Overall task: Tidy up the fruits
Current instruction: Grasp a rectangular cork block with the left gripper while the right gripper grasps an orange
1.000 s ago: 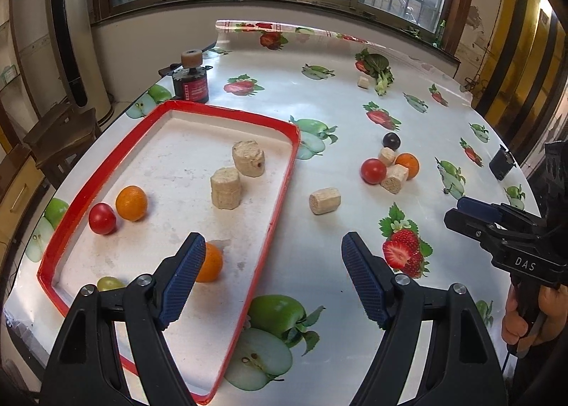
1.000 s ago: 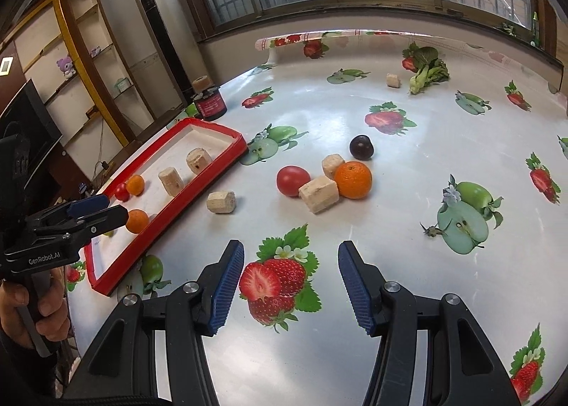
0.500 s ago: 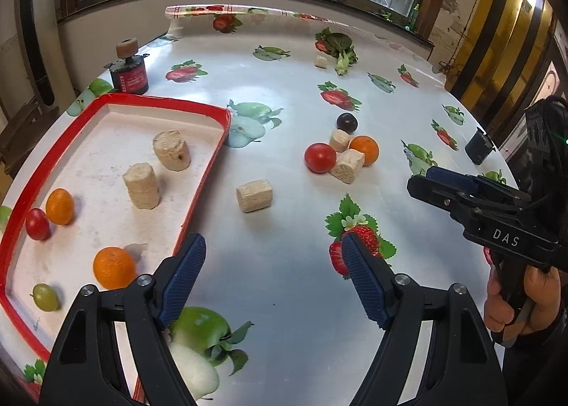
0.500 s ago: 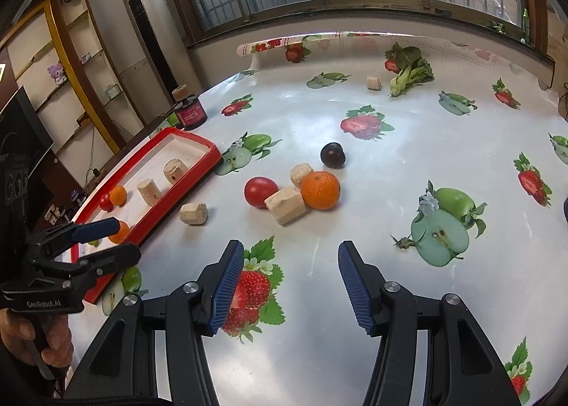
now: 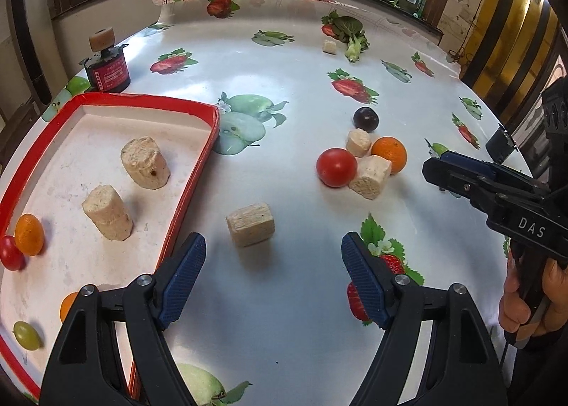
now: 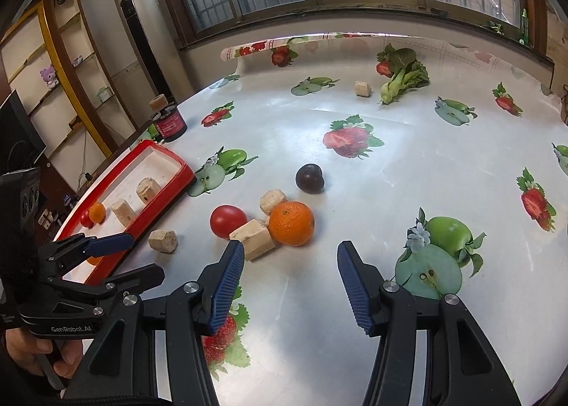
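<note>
On the table lie a red tomato, an orange and a dark plum, mixed with cork-like blocks. The same fruits show in the right wrist view: tomato, orange, plum. The red-rimmed tray on the left holds small oranges, a cherry tomato, a green grape and two blocks. My left gripper is open and empty over a loose block. My right gripper is open and empty just short of the orange.
A dark jar with a red label stands behind the tray. Leafy greens and another block lie at the far side. The tablecloth carries printed fruit pictures. Shelves and a tall appliance stand left of the table.
My left gripper has swung right, off the tray and over the loose block. My right gripper has moved forward, closer to the orange and tomato. Both stay open.
</note>
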